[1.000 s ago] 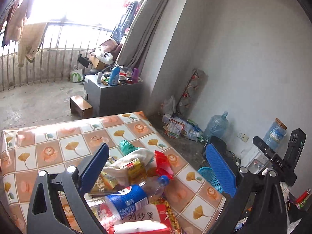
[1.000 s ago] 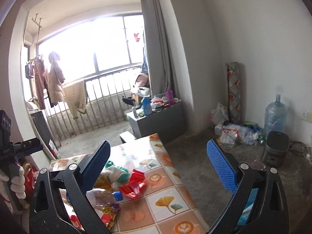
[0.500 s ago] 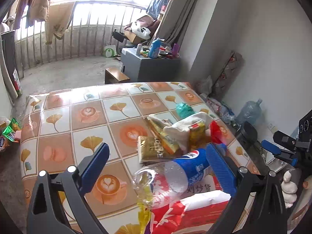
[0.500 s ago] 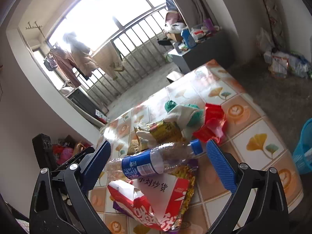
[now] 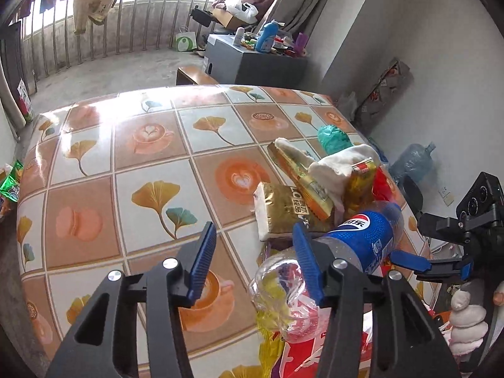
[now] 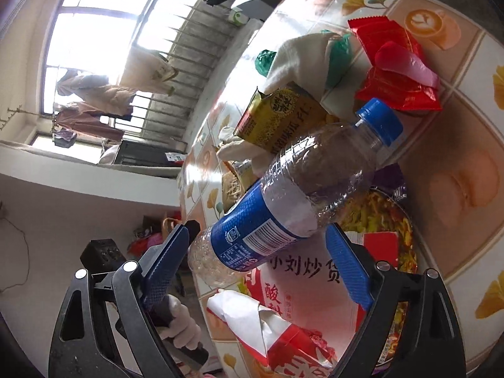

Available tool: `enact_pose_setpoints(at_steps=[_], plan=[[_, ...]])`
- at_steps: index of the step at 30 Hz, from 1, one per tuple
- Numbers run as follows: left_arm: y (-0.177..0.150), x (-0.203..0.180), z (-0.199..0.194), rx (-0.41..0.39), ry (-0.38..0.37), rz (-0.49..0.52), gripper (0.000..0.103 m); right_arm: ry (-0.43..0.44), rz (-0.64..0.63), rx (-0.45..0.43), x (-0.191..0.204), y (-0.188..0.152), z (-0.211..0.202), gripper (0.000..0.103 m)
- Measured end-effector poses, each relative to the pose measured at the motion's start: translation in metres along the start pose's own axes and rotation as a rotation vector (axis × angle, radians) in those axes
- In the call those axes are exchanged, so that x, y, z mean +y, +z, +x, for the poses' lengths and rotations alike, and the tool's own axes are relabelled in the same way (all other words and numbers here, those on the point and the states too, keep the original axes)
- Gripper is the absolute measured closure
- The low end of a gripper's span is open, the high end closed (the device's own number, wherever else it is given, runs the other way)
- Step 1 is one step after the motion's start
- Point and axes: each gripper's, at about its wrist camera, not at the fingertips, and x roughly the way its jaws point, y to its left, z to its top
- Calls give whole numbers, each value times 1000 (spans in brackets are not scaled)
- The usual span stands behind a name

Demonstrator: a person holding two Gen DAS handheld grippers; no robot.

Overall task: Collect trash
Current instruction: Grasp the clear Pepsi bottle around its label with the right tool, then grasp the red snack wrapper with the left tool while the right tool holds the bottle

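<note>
An empty Pepsi bottle (image 6: pixel 293 195) with a blue label and blue cap lies on top of a trash pile on the table; it also shows in the left wrist view (image 5: pixel 356 245). My right gripper (image 6: pixel 261 261) is open, its jaws on either side of the bottle's base end, not closed on it. My left gripper (image 5: pixel 255 261) is open and empty, just left of the bottle, above the tablecloth. The pile holds a red and white snack bag (image 6: pixel 302 312), a yellow seed packet (image 6: pixel 280 116), a red wrapper (image 6: pixel 397 72), a gold packet (image 5: pixel 283 211) and a white cloth (image 5: pixel 340 163).
The table (image 5: pixel 126 163) has a tiled tablecloth with leaves and coffee cups. A green wad (image 5: pixel 332 137) lies at the far side of the pile. A grey cabinet (image 5: pixel 252 63) with bottles stands beyond, by the balcony railing. A water jug (image 5: pixel 412 160) stands on the floor right.
Both grippers have come down close over the pile. The right gripper now straddles the bottle's base. The left gripper's jaws have narrowed and sit left of the bottle.
</note>
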Motion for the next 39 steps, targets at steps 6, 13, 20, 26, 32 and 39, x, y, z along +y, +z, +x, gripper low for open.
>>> enact_pose_setpoints(at_steps=[6,13,20,26,32,39], plan=[[-4,2,4,32,-92,-30,69,11,120,39,-5,4,13,26],[-5,-4,9,74,-176,-25,77,20,181,31,-9,6,16,35],[-5,-15,4,96,-218,-5,83,58,181,20,-15,5,10,44],[-3,-42,-20,77,-258,75,83,98,66,-42,2,-3,-16,45],[7,-78,-40,50,-317,141,83,106,-104,-209,25,-2,-56,47],[25,-141,-20,81,-409,203,83,84,-183,-353,17,9,-107,48]])
